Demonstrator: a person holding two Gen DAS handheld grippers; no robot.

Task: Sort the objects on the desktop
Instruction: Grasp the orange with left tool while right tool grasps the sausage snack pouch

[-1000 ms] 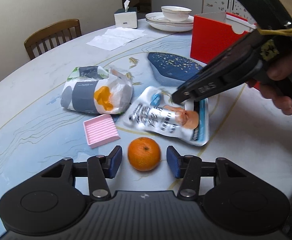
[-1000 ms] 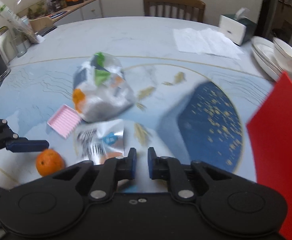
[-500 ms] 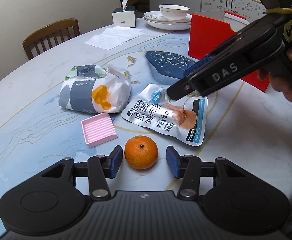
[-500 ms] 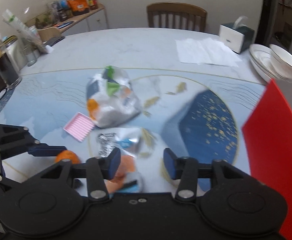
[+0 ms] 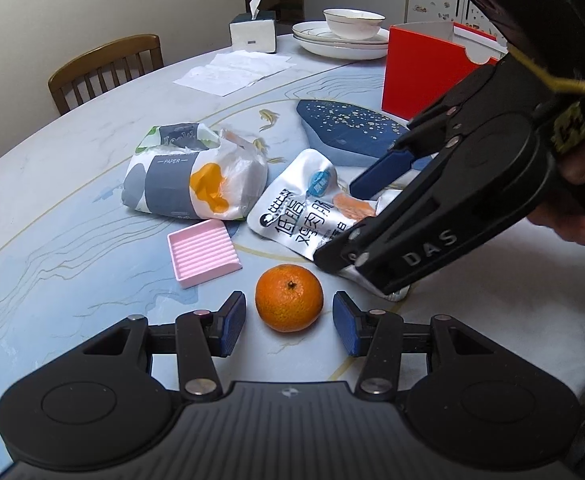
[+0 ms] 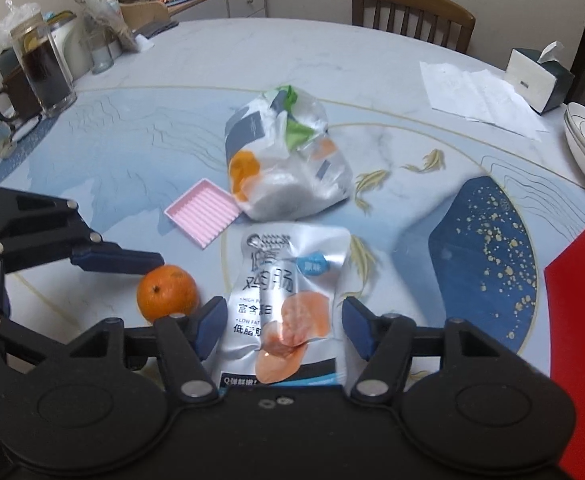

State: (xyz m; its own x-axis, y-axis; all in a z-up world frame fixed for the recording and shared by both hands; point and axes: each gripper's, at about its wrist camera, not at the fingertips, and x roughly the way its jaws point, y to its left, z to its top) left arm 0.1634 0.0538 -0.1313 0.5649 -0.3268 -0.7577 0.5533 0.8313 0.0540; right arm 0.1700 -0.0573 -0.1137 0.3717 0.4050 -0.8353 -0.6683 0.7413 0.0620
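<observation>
An orange mandarin (image 5: pixel 289 297) lies on the table between the pads of my open left gripper (image 5: pixel 289 322); the pads do not touch it. It also shows in the right wrist view (image 6: pixel 167 292). A silver snack pouch (image 6: pixel 290 304) lies flat between the open fingers of my right gripper (image 6: pixel 284 330), its lower end under the gripper body. In the left wrist view the pouch (image 5: pixel 298 216) is partly covered by the right gripper (image 5: pixel 350 226). A tissue pack (image 5: pixel 192 174) and a pink ridged tray (image 5: pixel 203 252) lie beyond.
A red box (image 5: pixel 424 70) stands at the far right, with stacked plates and a bowl (image 5: pixel 346 34) and a tissue box (image 5: pixel 252 30) behind. Loose paper sheets (image 6: pixel 478 94) lie near a chair (image 6: pixel 412 14). Glass jars (image 6: pixel 46 68) stand at the left edge.
My right gripper opened from shut and came down over the snack pouch, which now lies between its fingers. My left gripper stayed open around the mandarin.
</observation>
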